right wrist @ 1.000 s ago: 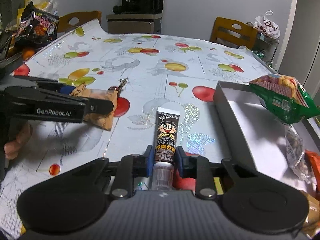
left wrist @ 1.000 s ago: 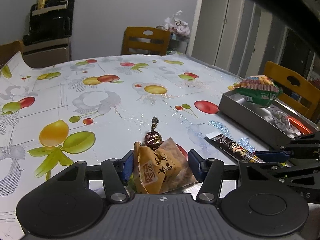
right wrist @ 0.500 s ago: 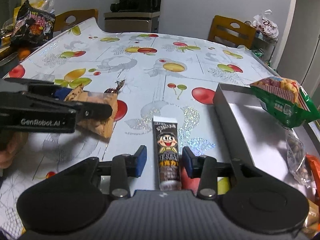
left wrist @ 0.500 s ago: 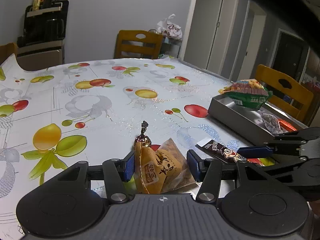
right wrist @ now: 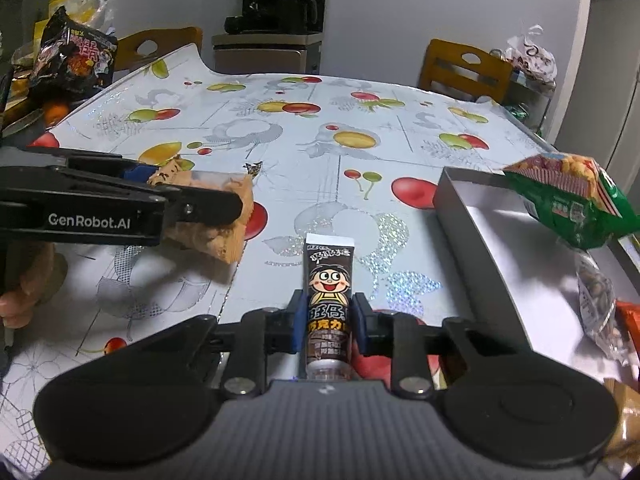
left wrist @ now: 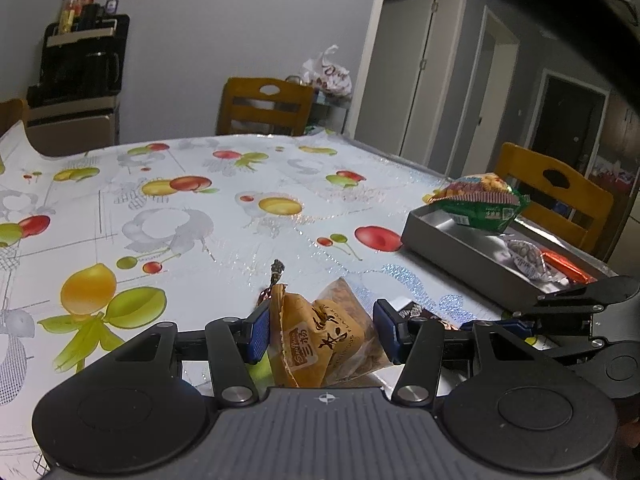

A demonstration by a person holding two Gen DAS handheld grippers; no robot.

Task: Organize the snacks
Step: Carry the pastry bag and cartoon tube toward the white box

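My left gripper (left wrist: 320, 332) is shut on an orange snack packet (left wrist: 324, 340) and holds it just above the fruit-print tablecloth; the right wrist view shows the same packet (right wrist: 224, 232) in the left gripper (right wrist: 200, 208). My right gripper (right wrist: 328, 320) is closing its jaws on a brown chocolate tube (right wrist: 329, 280), with the pads pressing both its sides. A small twisted candy (left wrist: 276, 272) lies on the cloth beyond the packet. To the right stands a grey tray (right wrist: 460, 208) with a green snack bag (right wrist: 572, 208) on its far end.
The tray (left wrist: 460, 248) also holds a clear nut packet (left wrist: 524, 258) and an orange wrapper (left wrist: 564, 268). A black noodle bag (right wrist: 74, 60) sits at the table's far left. Wooden chairs (left wrist: 266, 106) stand around the table. A person's hand (right wrist: 28, 296) grips the left tool.
The right gripper let go of the tube, which lay on the table, then closed on it again. The left gripper tilted up slightly, still holding the packet.
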